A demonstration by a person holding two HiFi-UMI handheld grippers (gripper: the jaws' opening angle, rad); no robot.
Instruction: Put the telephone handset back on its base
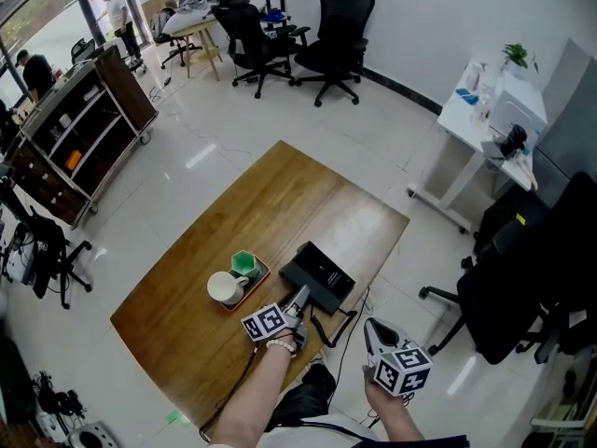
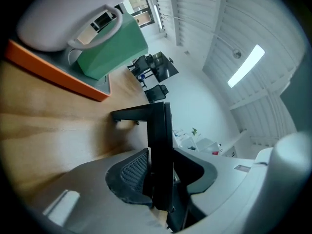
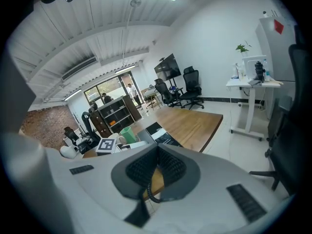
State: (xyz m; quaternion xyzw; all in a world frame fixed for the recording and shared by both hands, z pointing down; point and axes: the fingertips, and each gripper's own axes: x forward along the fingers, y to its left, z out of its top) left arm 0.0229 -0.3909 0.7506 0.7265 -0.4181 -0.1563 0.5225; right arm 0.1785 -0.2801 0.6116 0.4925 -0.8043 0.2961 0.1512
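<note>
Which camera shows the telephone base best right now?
The head view: the whole telephone base shows from above. The right gripper view catches only part of it, small and low in the picture. The left gripper view shows a black edge, too close to identify.

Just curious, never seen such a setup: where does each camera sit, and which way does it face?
Head view: head-mounted, steeply down on the wooden table; left gripper, right gripper, left forearm show.
Left gripper view: low over the table, open jaws flanking the telephone.
Right gripper view: beside the table, facing across the room; shut jaws show.
Shared: all three see the telephone and green cup.
</note>
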